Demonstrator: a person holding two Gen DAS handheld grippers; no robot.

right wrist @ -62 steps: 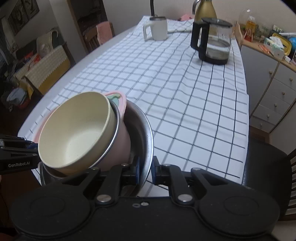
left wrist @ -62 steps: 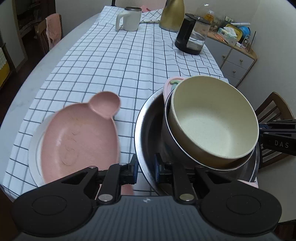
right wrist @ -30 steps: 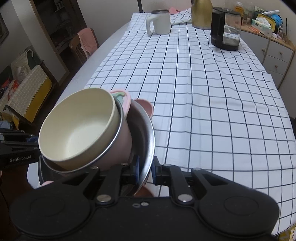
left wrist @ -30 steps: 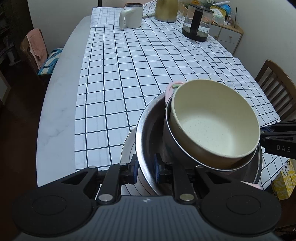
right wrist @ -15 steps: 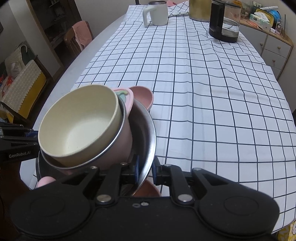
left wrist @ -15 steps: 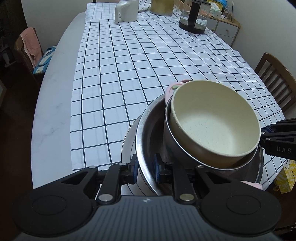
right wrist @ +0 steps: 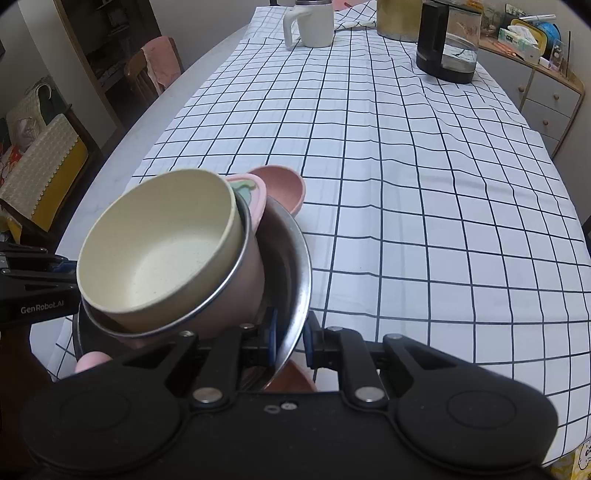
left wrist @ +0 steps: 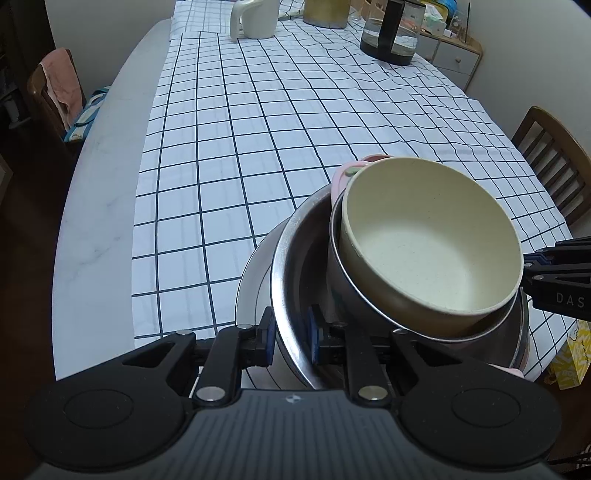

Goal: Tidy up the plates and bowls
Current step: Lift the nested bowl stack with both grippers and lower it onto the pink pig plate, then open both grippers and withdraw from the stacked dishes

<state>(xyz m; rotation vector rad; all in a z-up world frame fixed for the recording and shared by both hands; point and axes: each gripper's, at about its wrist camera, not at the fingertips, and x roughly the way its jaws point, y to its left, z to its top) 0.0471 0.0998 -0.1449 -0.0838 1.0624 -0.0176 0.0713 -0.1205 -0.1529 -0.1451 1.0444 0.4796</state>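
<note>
Both grippers pinch opposite rims of a large steel bowl (left wrist: 295, 266) (right wrist: 291, 258). My left gripper (left wrist: 290, 334) is shut on its near rim; my right gripper (right wrist: 290, 341) is shut on the other rim. Inside the steel bowl a cream bowl (left wrist: 428, 240) (right wrist: 159, 243) nests, tilted, in a pink steel-rimmed bowl (right wrist: 236, 295), with a small pink dish (left wrist: 347, 170) behind. Under the stack lie a white plate (left wrist: 255, 273) and a pink plate (right wrist: 280, 184), partly hidden.
A checked cloth (left wrist: 258, 122) covers the long table. At the far end stand a white mug (right wrist: 312, 22), a gold jug (left wrist: 325, 11) and a glass kettle (right wrist: 447, 40). Chairs (left wrist: 554, 158) (right wrist: 147, 70) stand at both sides; a sideboard (right wrist: 546, 92) is beyond.
The stack of bowls, held by both grippers, has been carried over the pink and white plates and lowered onto or just above them. Both grips are unchanged.
</note>
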